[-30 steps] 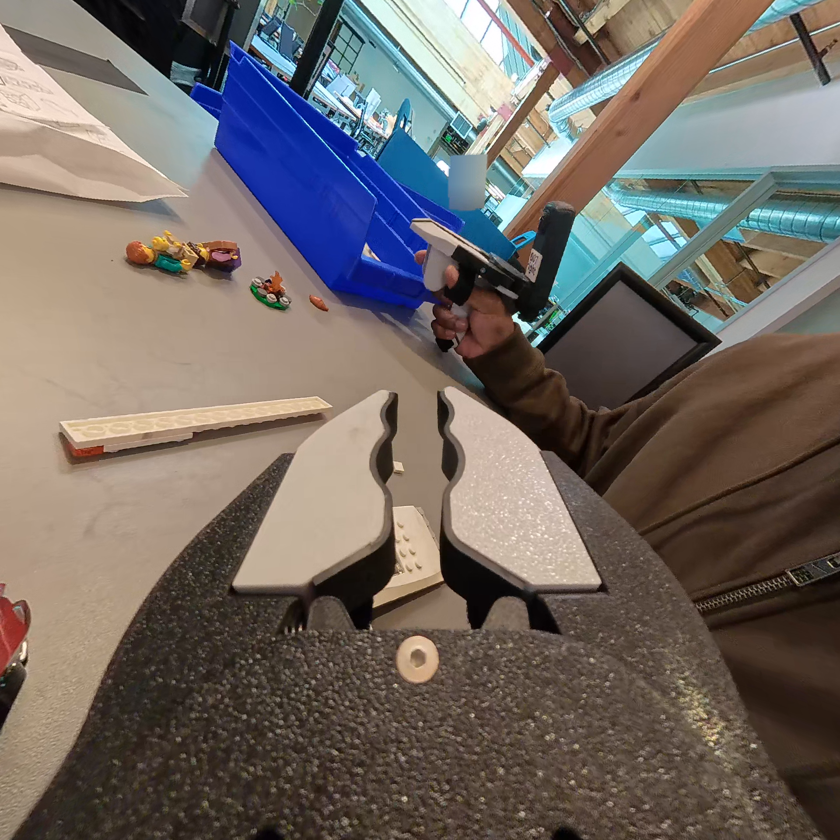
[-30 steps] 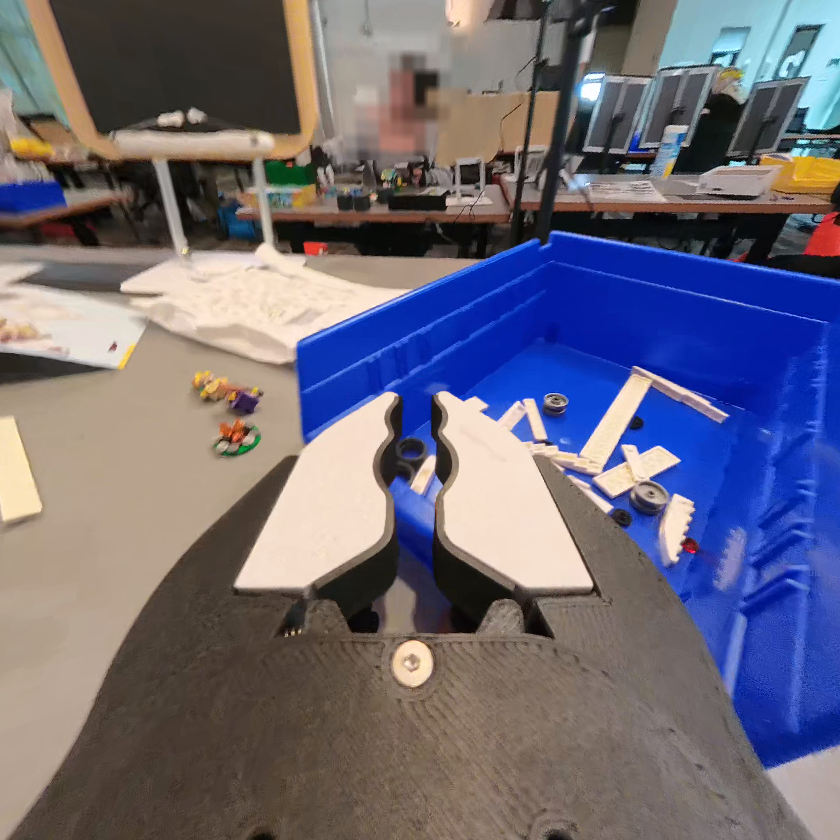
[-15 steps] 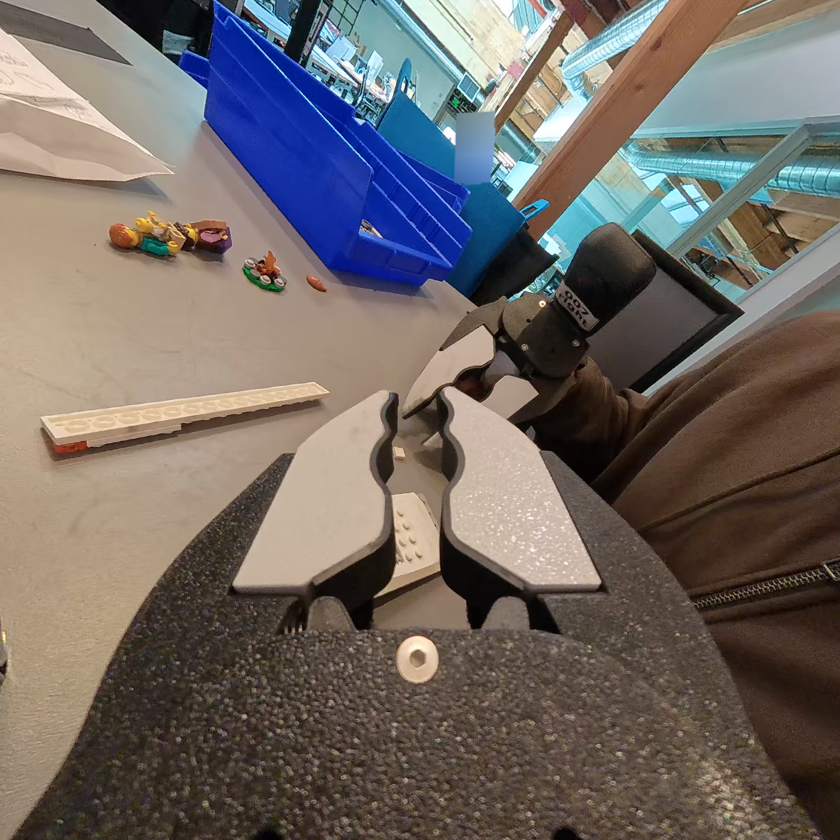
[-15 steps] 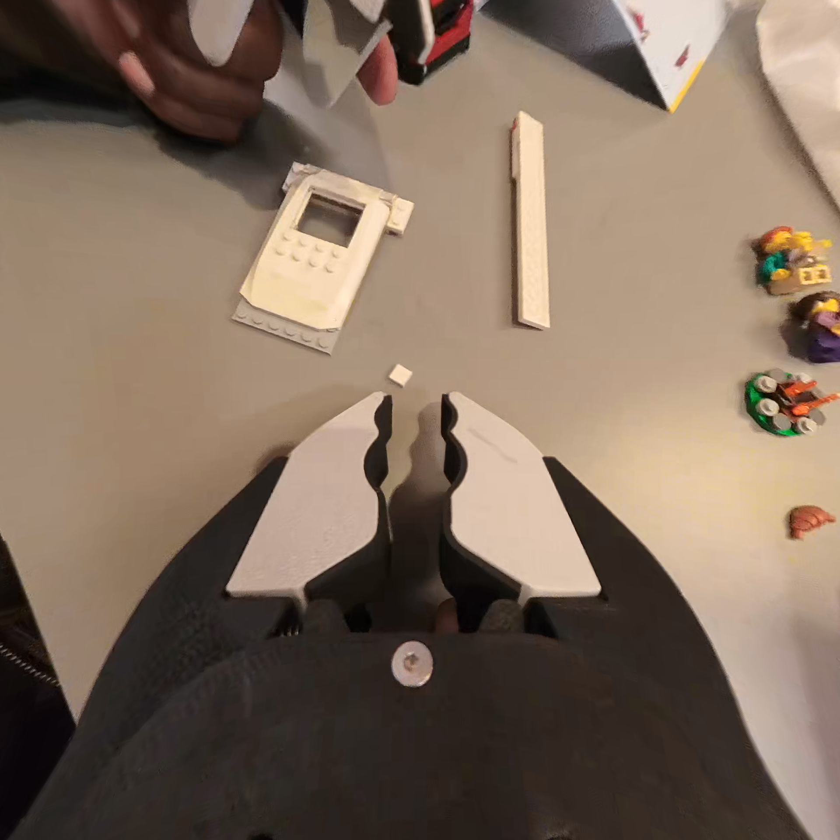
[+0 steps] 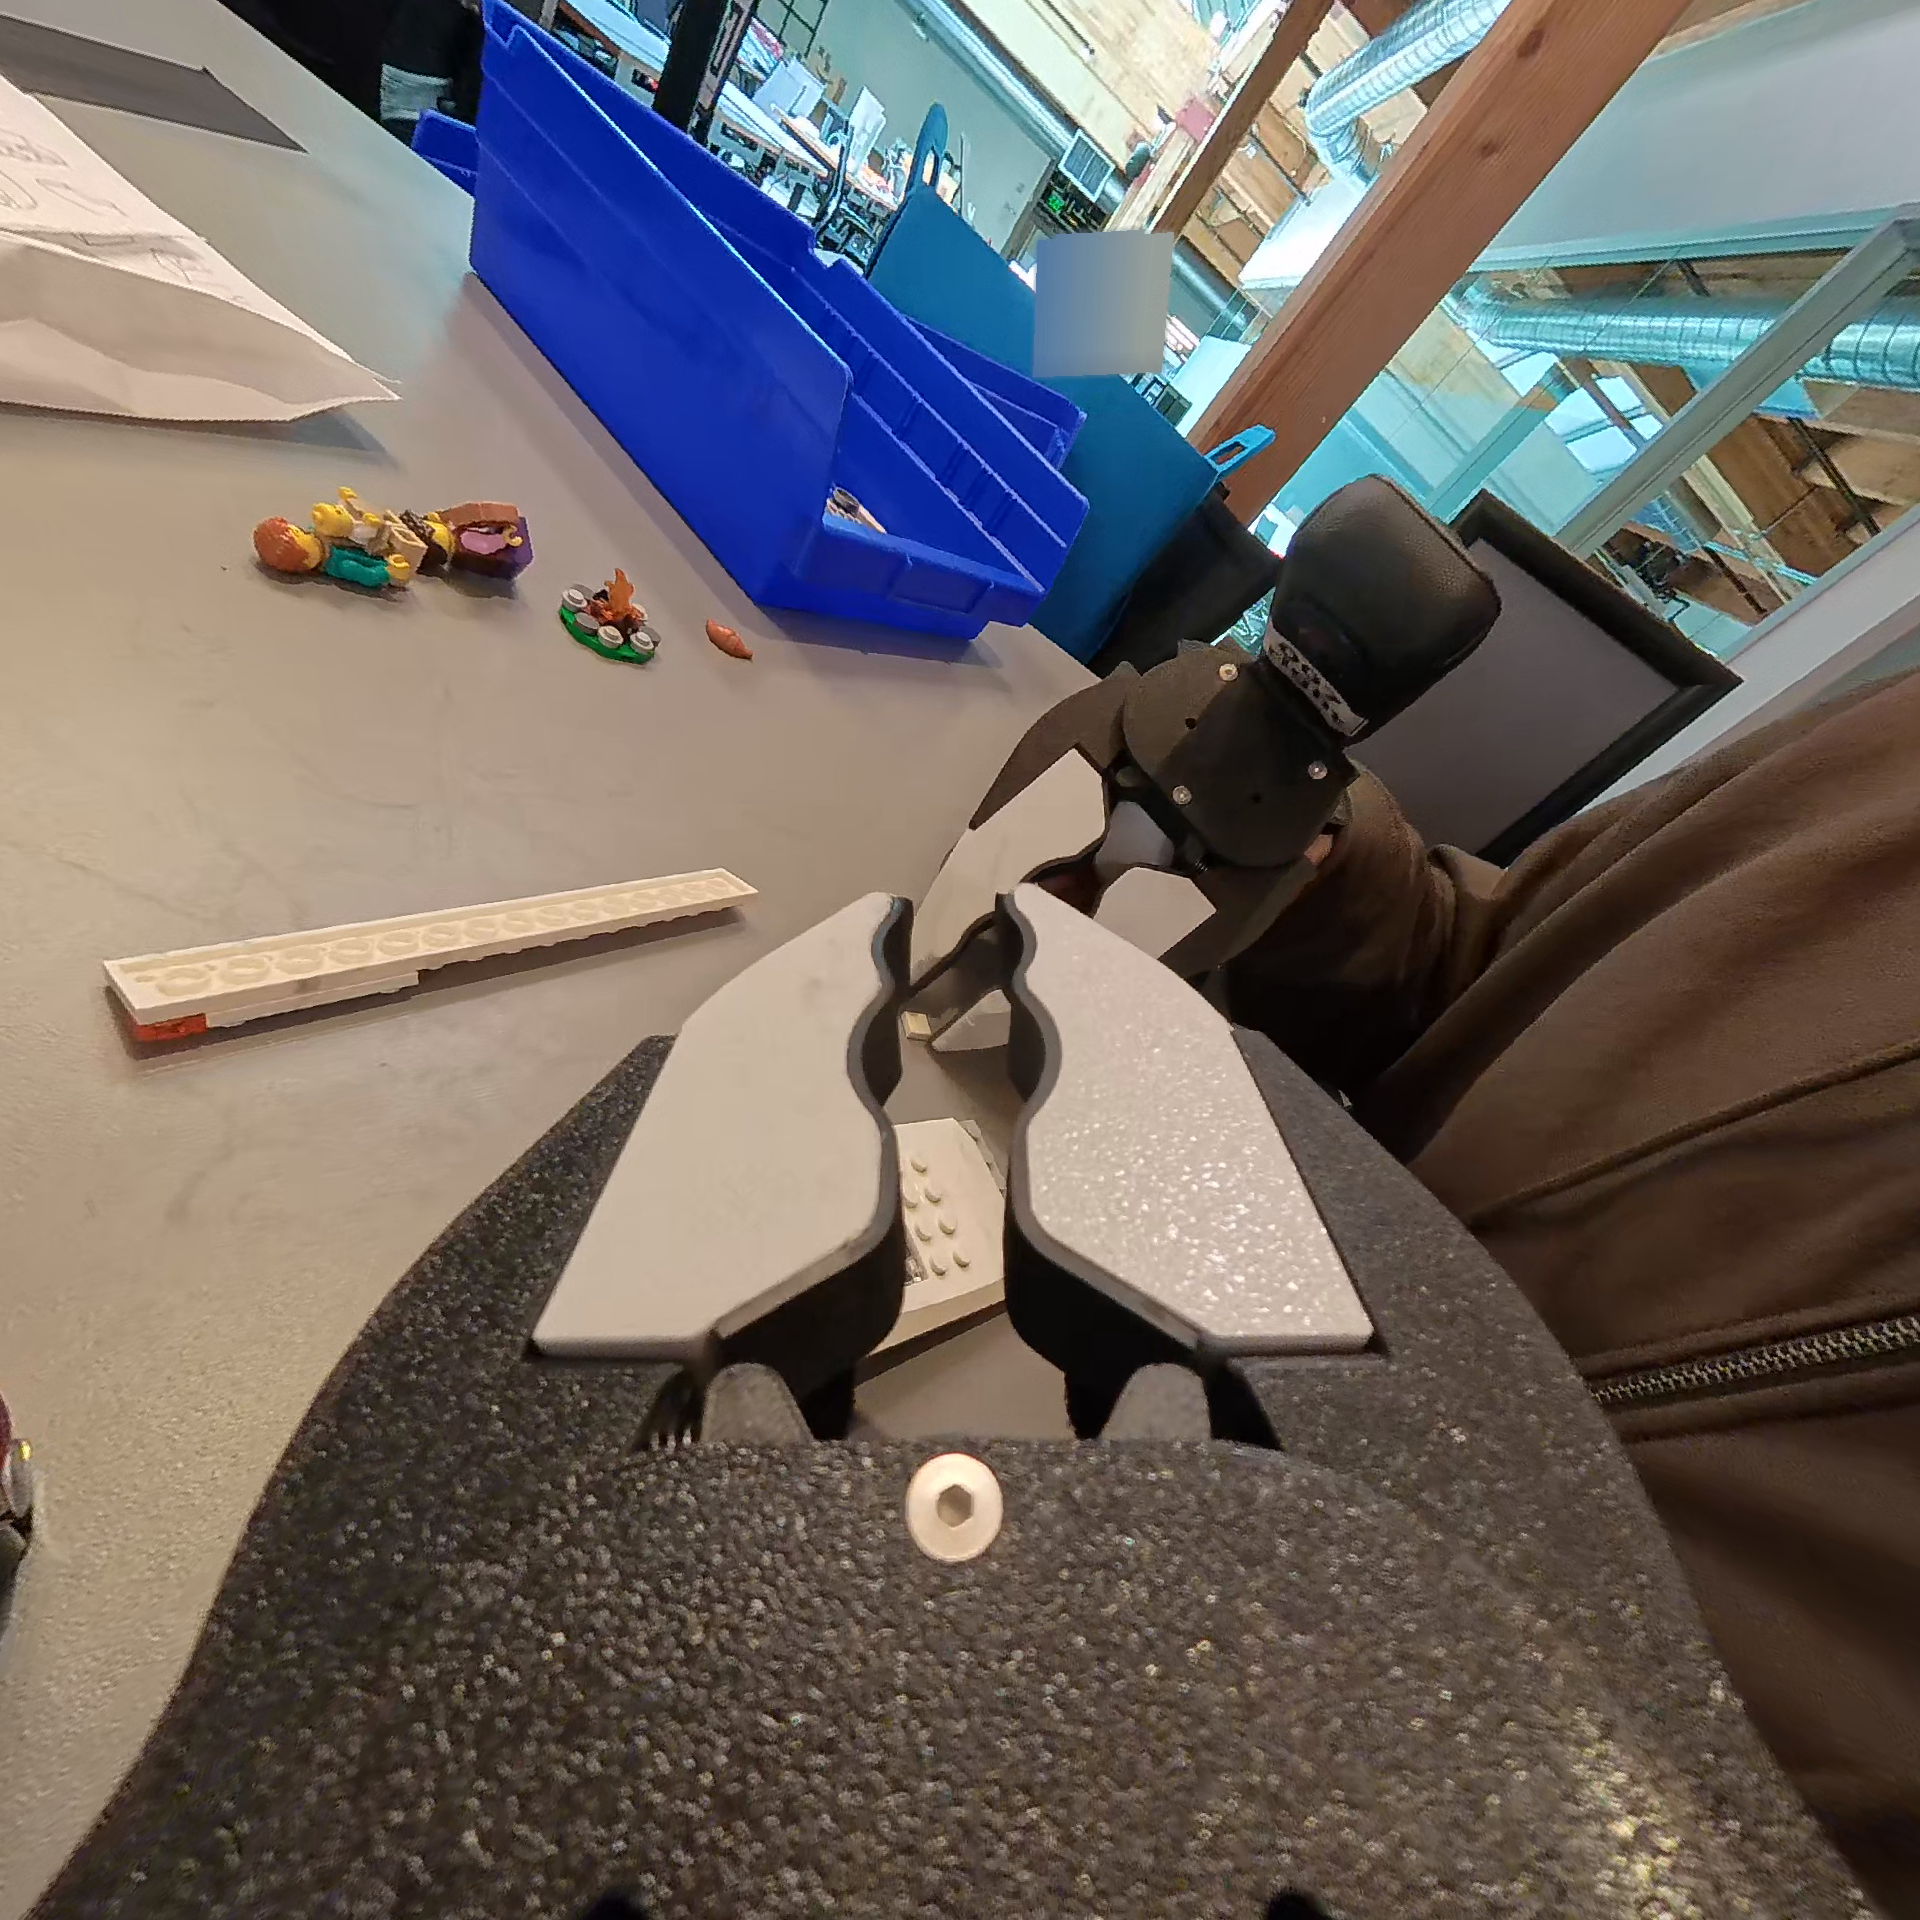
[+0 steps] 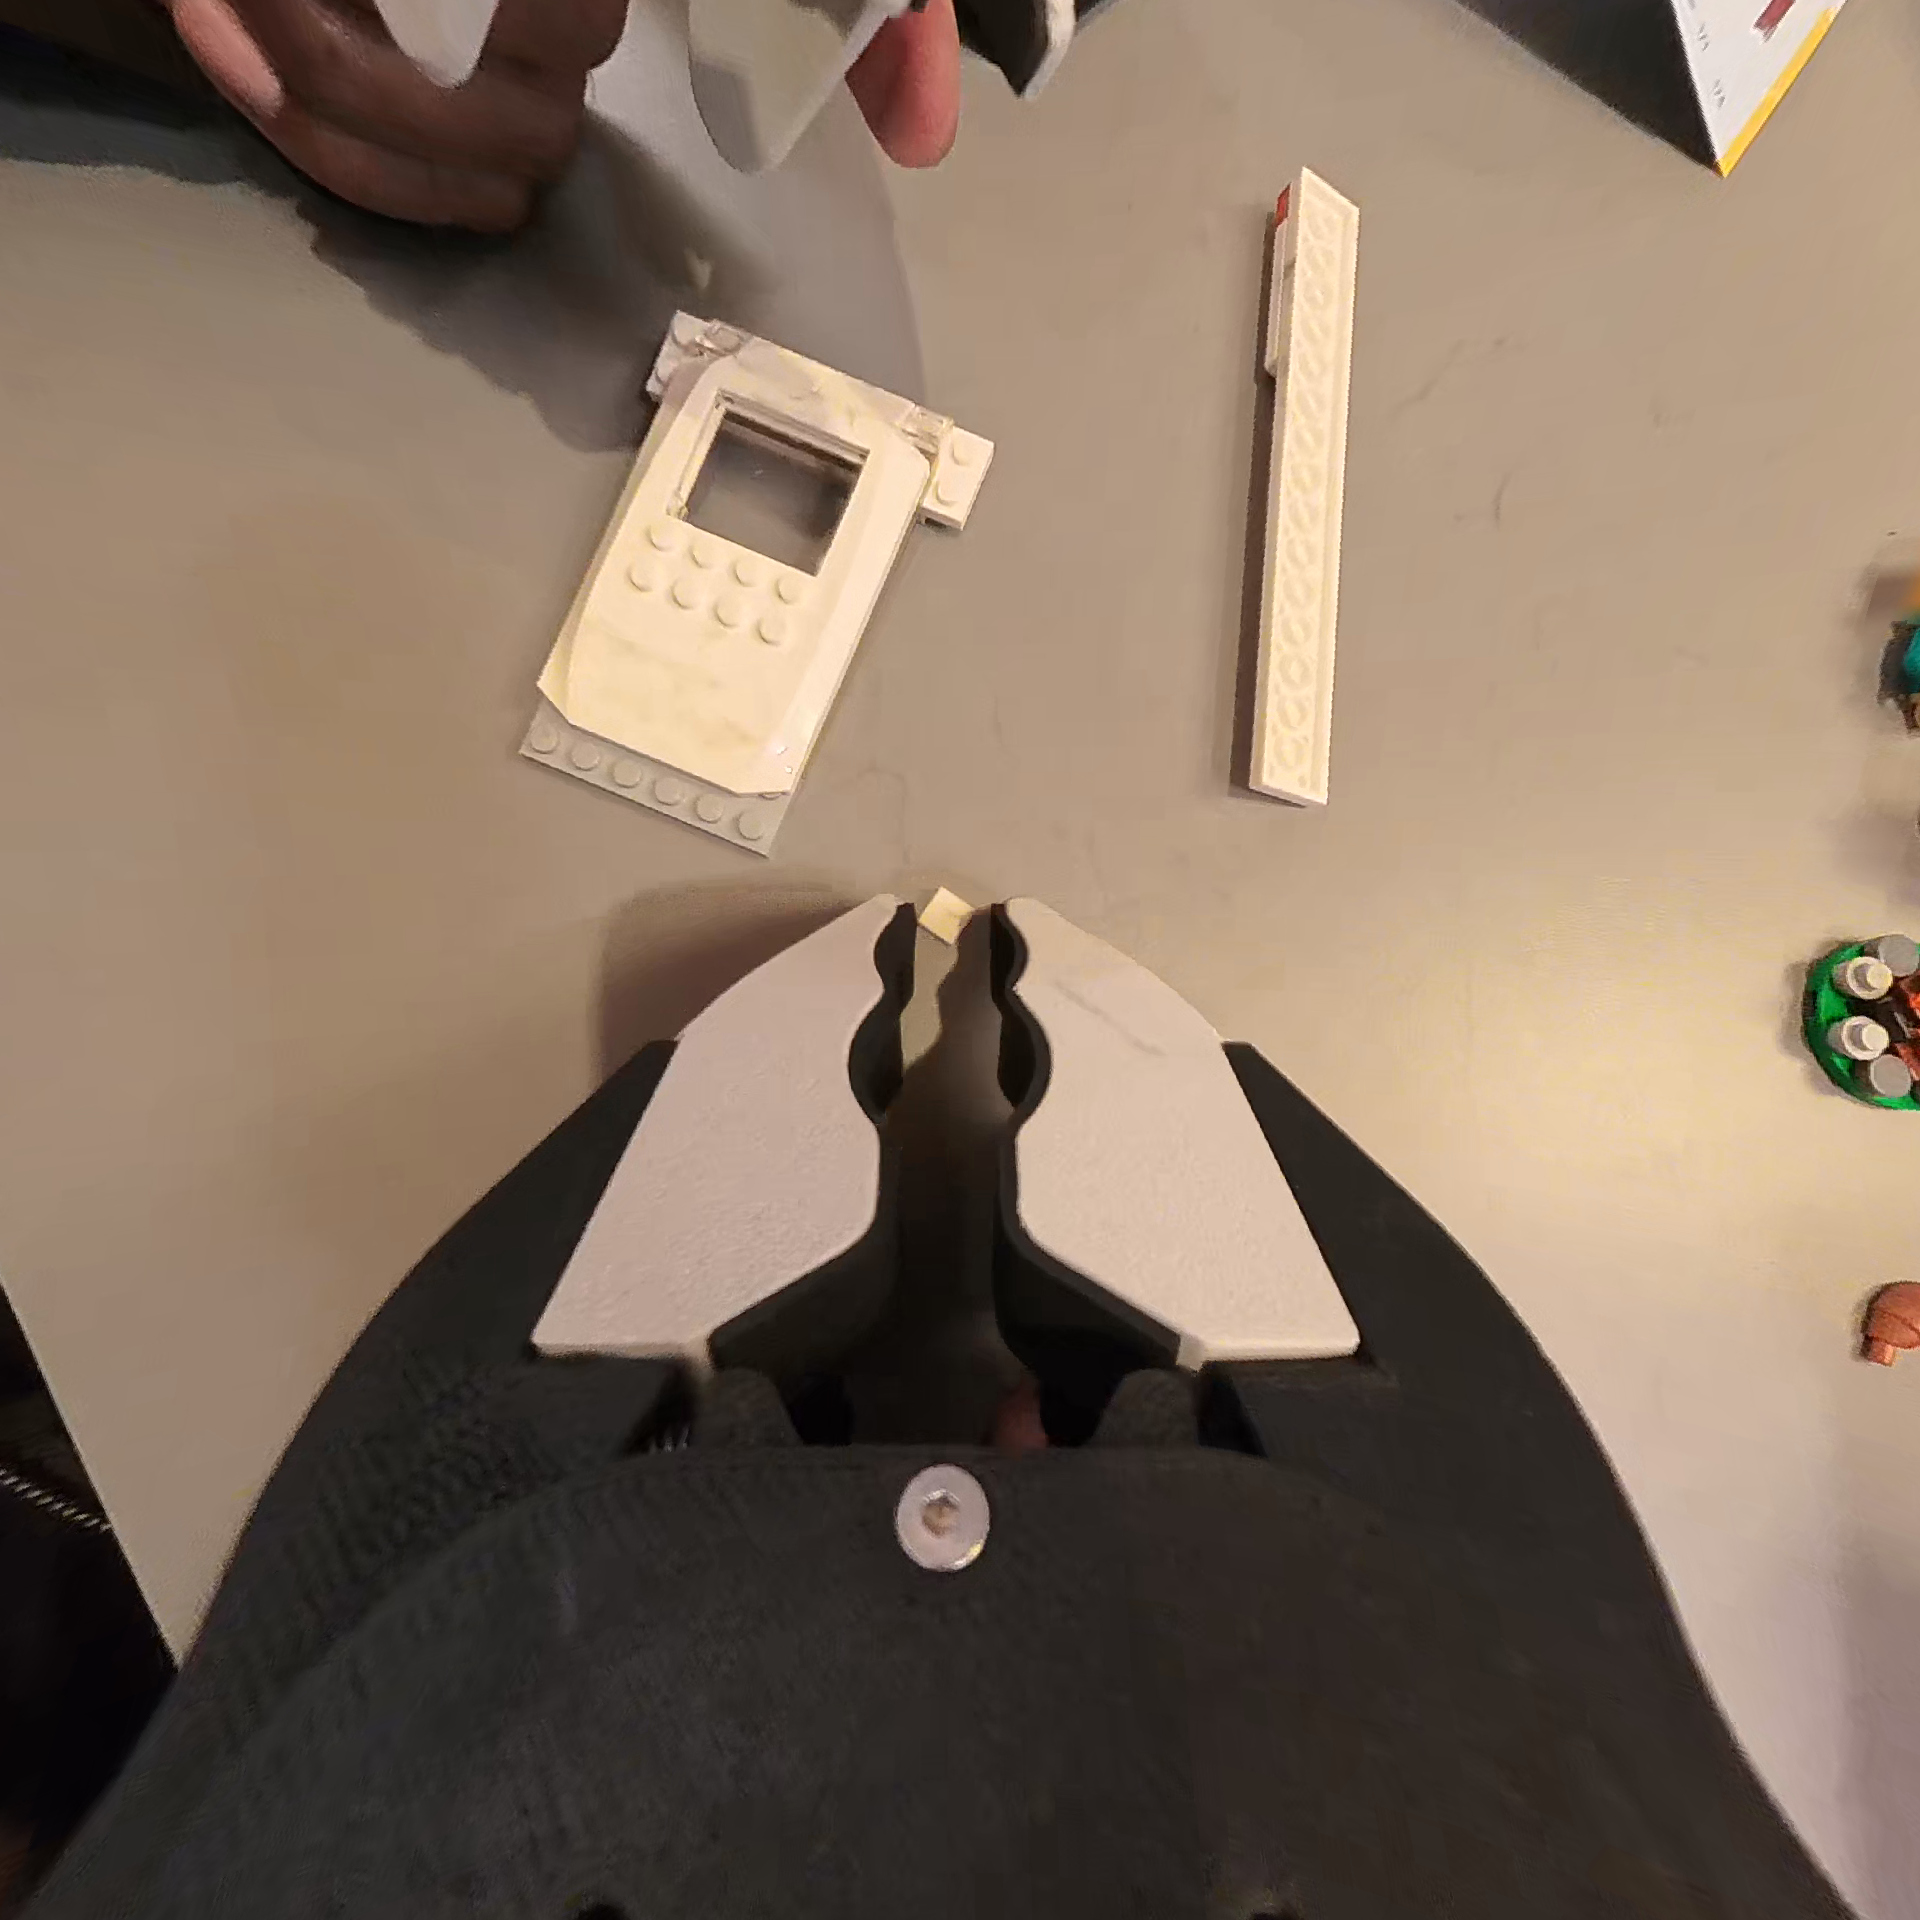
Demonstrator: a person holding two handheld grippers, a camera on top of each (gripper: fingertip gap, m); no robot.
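I see my right gripper (image 6: 943, 909) pointing down at the grey table (image 6: 312, 935), its two pale fingers standing slightly apart with a tiny cream square tile (image 6: 945, 916) lying between the fingertips; a sliver of table shows on each side of the tile, so the fingers bracket it without pressing and the claw grips nothing. Just beyond the tile lies a white windowed brick assembly (image 6: 727, 603) on a grey studded plate, and to its right, well apart, a long white studded plate (image 6: 1299, 499). A green round piece with grey studs (image 6: 1865, 1023) and a small brown piece (image 6: 1896, 1320) sit near the right edge. From the left wrist view, my left gripper (image 5: 951, 914) hovers low over the table with its fingers also slightly apart and nothing between the tips; the windowed assembly shows through the gap beneath them. The right gripper's fingertips come down just ahead of it, next to the same tiny tile. Farther off lie a cluster of small toy figures (image 5: 395, 540), a blue bin (image 5: 727, 343) and a white paper bag (image 5: 156, 312).
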